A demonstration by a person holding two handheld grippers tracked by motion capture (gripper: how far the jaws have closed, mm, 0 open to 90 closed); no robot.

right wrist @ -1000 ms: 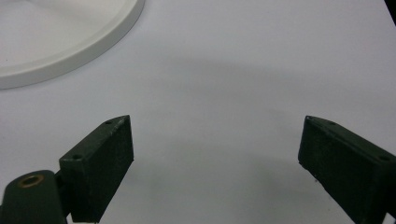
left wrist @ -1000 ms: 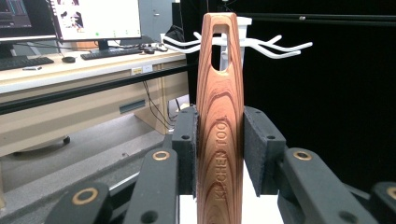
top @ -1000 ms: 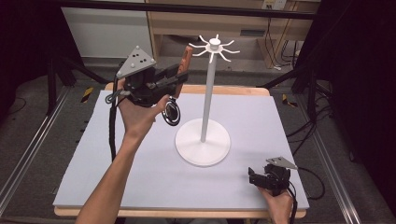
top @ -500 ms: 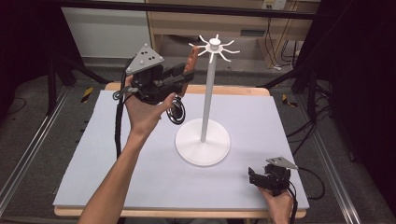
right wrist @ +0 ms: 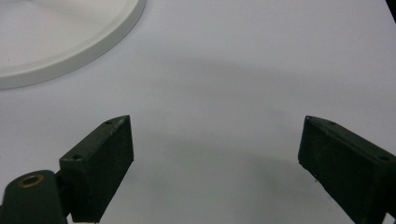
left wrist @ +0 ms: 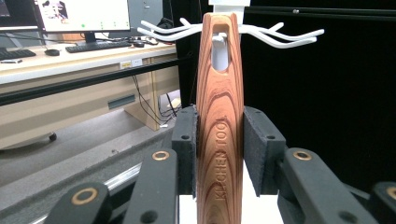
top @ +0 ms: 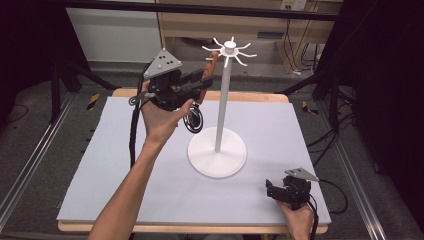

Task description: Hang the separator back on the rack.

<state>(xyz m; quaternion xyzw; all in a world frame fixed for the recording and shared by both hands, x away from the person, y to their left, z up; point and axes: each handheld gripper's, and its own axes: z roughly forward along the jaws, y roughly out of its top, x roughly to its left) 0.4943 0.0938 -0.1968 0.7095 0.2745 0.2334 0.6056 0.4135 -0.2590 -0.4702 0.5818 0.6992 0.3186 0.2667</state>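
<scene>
My left gripper [top: 200, 84] [left wrist: 219, 149] is raised beside the top of the white hook stand [top: 222, 105], shut on the wooden handle [top: 212, 62] [left wrist: 219, 116] of a kitchen tool. The handle points up, and its hanging hole sits over the tip of one white hook [left wrist: 218, 39]. The tool's dark lower end [top: 194, 121] dangles below the hand. More hooks [left wrist: 285, 41] fan out behind the handle. My right gripper [top: 272, 190] [right wrist: 215, 158] rests low near the table's front right corner, open, with nothing between its jaws.
The stand's round white base [top: 217, 155] [right wrist: 60, 37] sits mid-table on the pale mat [top: 100, 165]. A desk with a monitor and keyboard [left wrist: 93, 44] stands beyond the table. Cables trail off the right side.
My left gripper has carried the wooden-handled tool up and to the right, bringing the handle's end to the stand's hooks. The right gripper has stayed put.
</scene>
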